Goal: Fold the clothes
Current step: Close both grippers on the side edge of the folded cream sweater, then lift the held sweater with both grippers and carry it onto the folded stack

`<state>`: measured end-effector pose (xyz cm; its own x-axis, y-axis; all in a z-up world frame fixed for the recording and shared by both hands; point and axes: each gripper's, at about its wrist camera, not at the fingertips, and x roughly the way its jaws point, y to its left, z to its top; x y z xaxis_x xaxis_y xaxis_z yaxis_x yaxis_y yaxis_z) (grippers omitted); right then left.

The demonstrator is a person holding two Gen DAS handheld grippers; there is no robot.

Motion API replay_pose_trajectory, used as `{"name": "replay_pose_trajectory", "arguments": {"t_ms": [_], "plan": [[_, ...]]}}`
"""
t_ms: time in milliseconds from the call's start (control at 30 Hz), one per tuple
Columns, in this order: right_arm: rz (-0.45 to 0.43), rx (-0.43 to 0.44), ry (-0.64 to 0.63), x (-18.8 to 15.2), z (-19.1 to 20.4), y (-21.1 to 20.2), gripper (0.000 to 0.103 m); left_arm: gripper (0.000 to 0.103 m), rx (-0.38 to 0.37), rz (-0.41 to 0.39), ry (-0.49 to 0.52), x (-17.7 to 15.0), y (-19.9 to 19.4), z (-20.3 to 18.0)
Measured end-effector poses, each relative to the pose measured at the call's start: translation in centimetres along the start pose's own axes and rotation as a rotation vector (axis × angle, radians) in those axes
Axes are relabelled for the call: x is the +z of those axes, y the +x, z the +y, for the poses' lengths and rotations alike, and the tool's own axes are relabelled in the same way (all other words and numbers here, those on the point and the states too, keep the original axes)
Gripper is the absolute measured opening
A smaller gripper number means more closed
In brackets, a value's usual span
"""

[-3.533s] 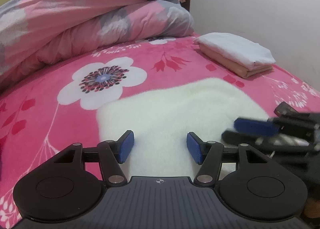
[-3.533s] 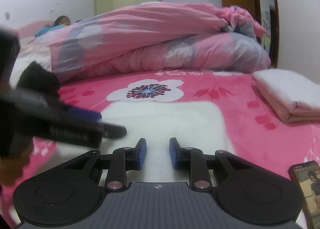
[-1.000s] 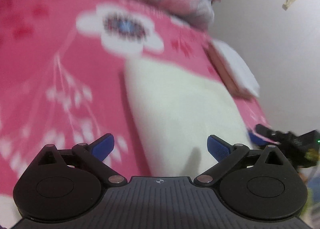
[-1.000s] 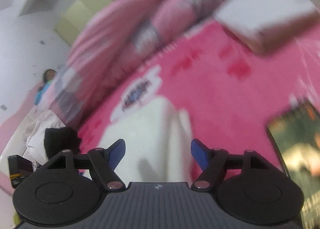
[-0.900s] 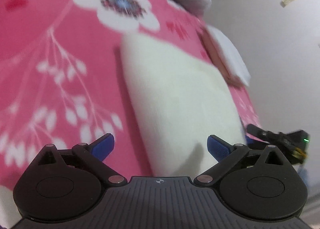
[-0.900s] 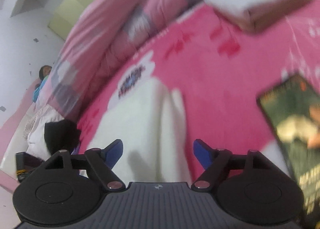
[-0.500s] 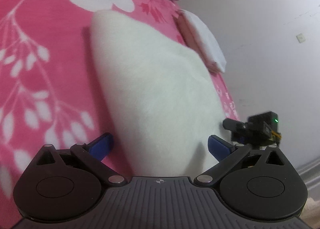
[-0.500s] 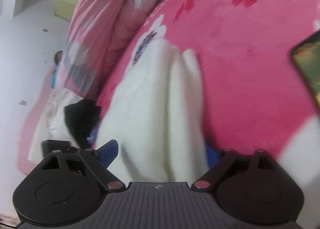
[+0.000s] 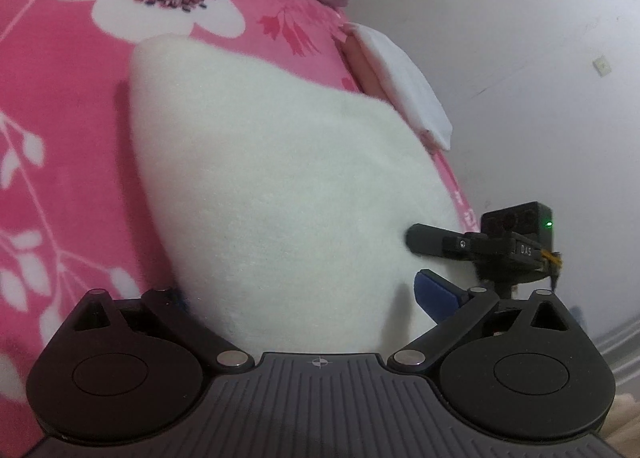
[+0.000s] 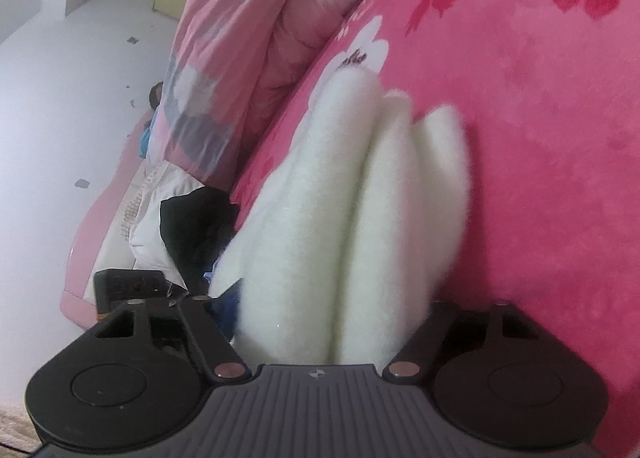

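Observation:
A fluffy white folded garment [image 9: 280, 178] lies on the pink flowered bed cover [image 9: 60, 106]. My left gripper [image 9: 308, 294] is open wide, and the garment's near edge sits between its jaws; the left pad is hidden under the cloth. The right gripper's body [image 9: 504, 246] shows at the garment's right edge. In the right wrist view the garment's stacked layers [image 10: 360, 218] fill the gap of my right gripper [image 10: 336, 310], whose jaws are open wide with both pads hidden by the cloth.
A folded white and peach stack [image 9: 400, 78] lies further along the bed by the white wall [image 9: 520, 98]. A pink and grey quilt [image 10: 260, 38] is heaped at the head of the bed. Black cloth [image 10: 192, 226] lies beyond the bed's edge.
Both grippers have opened wide, tilted sideways and pushed in onto opposite ends of the white garment. Its layers now sit between the jaws of each.

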<state>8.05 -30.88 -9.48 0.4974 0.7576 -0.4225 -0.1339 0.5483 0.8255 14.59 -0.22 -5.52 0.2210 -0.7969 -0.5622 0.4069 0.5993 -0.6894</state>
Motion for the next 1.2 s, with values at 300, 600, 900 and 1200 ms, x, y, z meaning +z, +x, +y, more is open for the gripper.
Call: {"name": "replay_pose_trajectory", "arguments": {"t_ms": [300,600,900,1200], "plan": [[-0.056,0.018,-0.051,-1.0,2.8,-1.8,0.067,0.100,0.015,-0.057,0.017,0.1,-1.6,-3.4],[-0.164,0.006,-0.153,0.9,6.6,-8.2,0.067,0.100,-0.081,-0.097,0.139,4.1,-0.2,-10.6],[-0.279,-0.163,-0.310,11.3,9.3,-18.7,0.067,0.099,-0.178,-0.099,0.255,15.3,9.4,-19.1],[-0.265,-0.288,-0.327,23.8,3.2,-23.4,0.067,0.099,-0.201,-0.061,0.250,23.7,21.1,-22.7]]}}
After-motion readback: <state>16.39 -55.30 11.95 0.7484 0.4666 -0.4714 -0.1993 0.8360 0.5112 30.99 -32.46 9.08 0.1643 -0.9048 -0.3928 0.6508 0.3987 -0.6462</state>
